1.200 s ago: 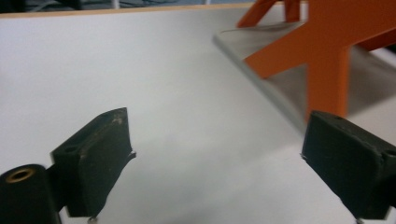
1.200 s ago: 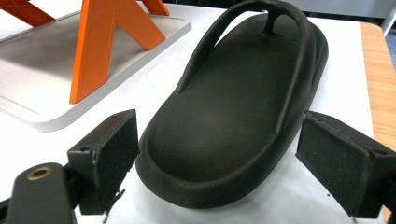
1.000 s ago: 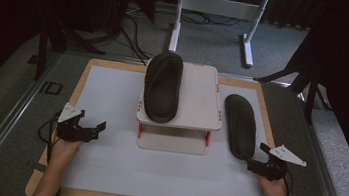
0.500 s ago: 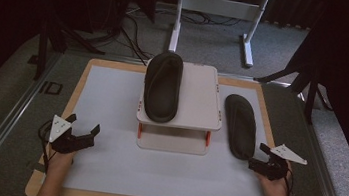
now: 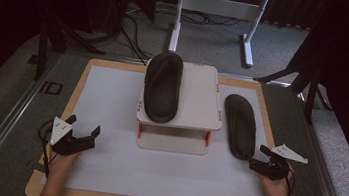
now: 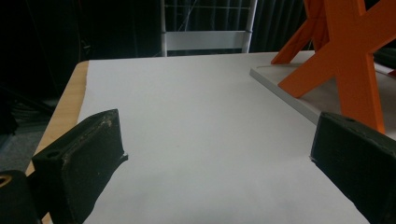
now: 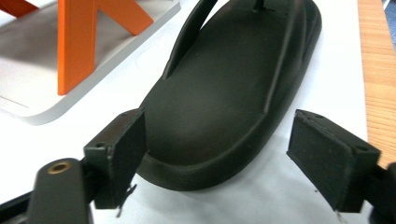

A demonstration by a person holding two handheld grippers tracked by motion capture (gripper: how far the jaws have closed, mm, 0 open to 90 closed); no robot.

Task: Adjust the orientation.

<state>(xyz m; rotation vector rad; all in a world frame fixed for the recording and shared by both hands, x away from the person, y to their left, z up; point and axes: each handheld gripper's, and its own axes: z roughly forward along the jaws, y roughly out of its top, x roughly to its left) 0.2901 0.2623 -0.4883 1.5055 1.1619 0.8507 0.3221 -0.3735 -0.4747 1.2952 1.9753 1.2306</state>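
Observation:
One black sandal (image 5: 163,84) lies on top of a white rack (image 5: 198,96) with orange legs (image 6: 345,60). A second black sandal (image 5: 240,126) lies flat on the white mat to the rack's right. My right gripper (image 5: 258,156) sits at this sandal's heel (image 7: 224,93). Its jaws have just been closing, and the heel lies between them. The right pad (image 7: 327,158) still stands clear of the sole. My left gripper (image 5: 84,125) rests low over the mat's left part. It is open (image 6: 219,140), with bare mat between its jaws.
The mat lies on a wooden board (image 5: 81,84) with a raised edge. A white metal stand (image 5: 219,8) and cables are on the floor beyond the table. Dark tripod legs (image 5: 309,89) stand at the right.
My left gripper has drawn back toward the near left edge of the mat and sunk a little. The right hand has kept its place at the sandal's heel.

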